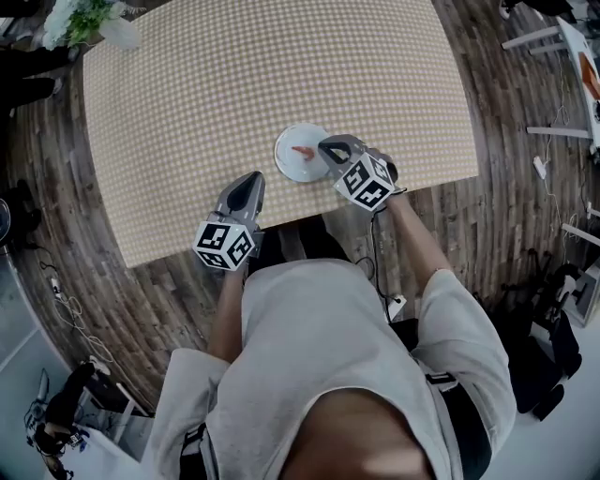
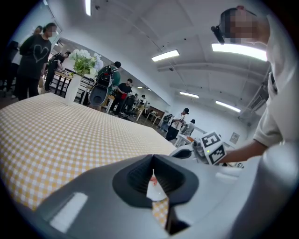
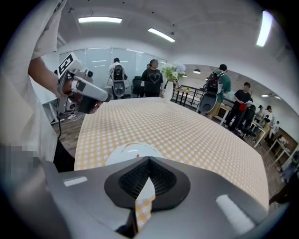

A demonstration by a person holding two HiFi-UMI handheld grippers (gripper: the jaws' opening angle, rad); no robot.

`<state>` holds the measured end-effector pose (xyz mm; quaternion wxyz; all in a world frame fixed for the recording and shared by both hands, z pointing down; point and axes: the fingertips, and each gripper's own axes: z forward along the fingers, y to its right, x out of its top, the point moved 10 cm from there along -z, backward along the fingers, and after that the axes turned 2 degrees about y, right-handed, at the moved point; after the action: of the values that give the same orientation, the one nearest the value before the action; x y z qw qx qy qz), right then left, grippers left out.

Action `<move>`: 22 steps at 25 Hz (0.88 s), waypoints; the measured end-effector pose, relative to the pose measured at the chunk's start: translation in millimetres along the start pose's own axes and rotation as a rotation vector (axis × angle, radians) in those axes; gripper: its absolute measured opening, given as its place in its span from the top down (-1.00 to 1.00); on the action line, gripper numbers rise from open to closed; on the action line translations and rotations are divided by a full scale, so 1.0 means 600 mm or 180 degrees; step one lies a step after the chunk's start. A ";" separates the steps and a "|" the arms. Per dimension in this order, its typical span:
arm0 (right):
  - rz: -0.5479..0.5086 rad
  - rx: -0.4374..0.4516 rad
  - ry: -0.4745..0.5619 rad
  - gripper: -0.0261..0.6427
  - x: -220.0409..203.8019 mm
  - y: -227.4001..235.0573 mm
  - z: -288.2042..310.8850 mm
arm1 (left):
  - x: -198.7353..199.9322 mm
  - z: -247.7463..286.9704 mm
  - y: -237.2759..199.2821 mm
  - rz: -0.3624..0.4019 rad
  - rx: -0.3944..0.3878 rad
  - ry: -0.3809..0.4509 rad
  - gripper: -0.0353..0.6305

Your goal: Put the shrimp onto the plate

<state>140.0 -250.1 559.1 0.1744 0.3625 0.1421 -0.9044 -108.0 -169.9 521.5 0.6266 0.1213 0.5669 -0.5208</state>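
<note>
A small orange shrimp (image 1: 302,149) lies on the round white plate (image 1: 286,165) near the front edge of the checked table (image 1: 234,84). My right gripper (image 1: 325,146) is shut and empty, its tip over the plate's right rim beside the shrimp. In the right gripper view the plate (image 3: 125,151) shows just past the shut jaws (image 3: 149,159). My left gripper (image 1: 255,178) hovers left of the plate at the table's edge, with its jaws together and nothing in them. Through the slit of the left gripper (image 2: 153,158) I see the plate (image 2: 156,191) and the shrimp (image 2: 153,178).
A white vase of flowers (image 1: 89,21) stands at the far left corner of the table. Several people and other tables fill the room behind, seen in both gripper views. Cables and stands lie on the wooden floor (image 1: 525,187) around the table.
</note>
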 end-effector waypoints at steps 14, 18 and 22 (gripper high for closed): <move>0.1683 -0.0865 0.1172 0.92 -0.030 0.021 -0.149 | 0.097 -0.006 0.075 0.0526 0.0066 0.0386 0.87; 0.2061 -0.0940 0.1391 0.92 -0.064 -0.012 -0.180 | 0.064 -0.024 0.094 0.0466 0.0148 0.0300 0.87; 0.2032 -0.1100 0.1521 0.92 -0.061 -0.022 -0.208 | 0.059 -0.018 0.111 0.0447 0.0083 0.0277 0.87</move>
<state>234.5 -182.7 499.7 0.4656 0.5529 0.2085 -0.6588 -68.1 -151.9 459.0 0.6347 0.1915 0.5769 -0.4771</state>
